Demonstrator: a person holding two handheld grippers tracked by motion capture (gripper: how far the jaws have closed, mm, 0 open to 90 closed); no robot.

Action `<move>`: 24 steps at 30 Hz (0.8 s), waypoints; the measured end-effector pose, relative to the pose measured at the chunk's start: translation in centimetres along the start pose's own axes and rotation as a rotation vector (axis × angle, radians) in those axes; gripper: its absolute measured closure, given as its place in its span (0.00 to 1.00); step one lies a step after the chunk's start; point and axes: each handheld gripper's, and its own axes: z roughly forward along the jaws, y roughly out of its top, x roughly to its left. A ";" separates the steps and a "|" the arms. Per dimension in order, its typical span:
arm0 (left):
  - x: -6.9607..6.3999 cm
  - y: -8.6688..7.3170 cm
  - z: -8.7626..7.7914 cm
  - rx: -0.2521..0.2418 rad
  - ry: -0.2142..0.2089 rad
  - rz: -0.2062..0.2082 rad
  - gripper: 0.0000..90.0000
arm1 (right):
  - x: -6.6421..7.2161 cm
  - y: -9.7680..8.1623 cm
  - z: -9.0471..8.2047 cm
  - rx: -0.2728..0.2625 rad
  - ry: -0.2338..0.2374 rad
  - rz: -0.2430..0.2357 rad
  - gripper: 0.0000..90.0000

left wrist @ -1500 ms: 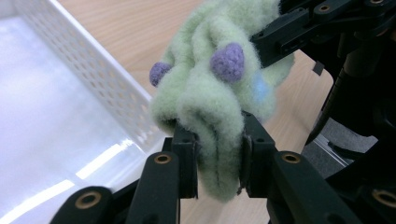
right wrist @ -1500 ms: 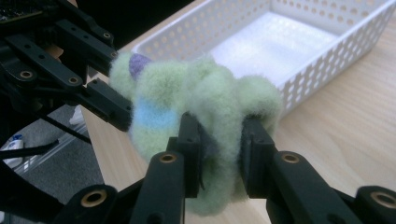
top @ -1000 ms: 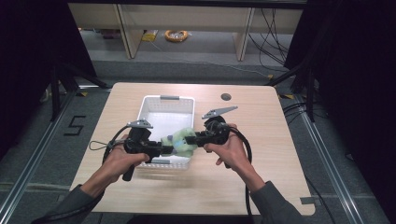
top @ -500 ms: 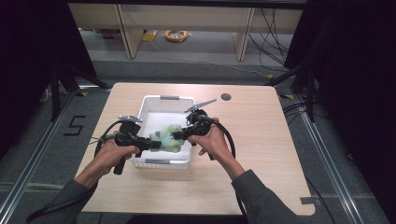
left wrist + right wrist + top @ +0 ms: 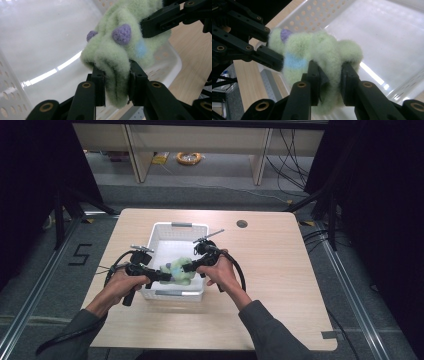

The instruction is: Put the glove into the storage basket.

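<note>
A fluffy pale-green cloth [image 5: 179, 270] with purple and blue spots hangs between both grippers, low over the near end of the white basket [image 5: 165, 231]. My left gripper [image 5: 165, 276] is shut on its left end; in the left gripper view the fabric [image 5: 117, 57] bulges between the black pads at my left gripper [image 5: 117, 86]. My right gripper [image 5: 186, 267] is shut on the other end, and the right gripper view has the cloth [image 5: 317, 55] squeezed between the pads at my right gripper [image 5: 329, 83]. The opposite gripper's jaw clamps the far side in each gripper view.
The basket stands on a light wooden table [image 5: 270, 270] with a round cable hole [image 5: 242, 224] at the back. The basket's floor [image 5: 45, 37] is bare and glossy. Dark floor and metal rails surround the table; shelving stands behind it.
Both hands have carried the green cloth away from the table's front edge and downward, from over the basket's near rim to lower inside it. Both grips are unchanged.
</note>
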 end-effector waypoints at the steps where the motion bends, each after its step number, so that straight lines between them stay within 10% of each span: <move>1: 0.1 -0.1 0.3 0.014 0.022 -0.001 0.79 | -0.1 -0.1 0.3 0.012 -0.008 0.011 0.82; 24: 1.5 -0.8 2.2 0.088 0.045 -0.021 0.76 | -0.5 -0.6 3.0 0.092 -0.053 0.035 0.81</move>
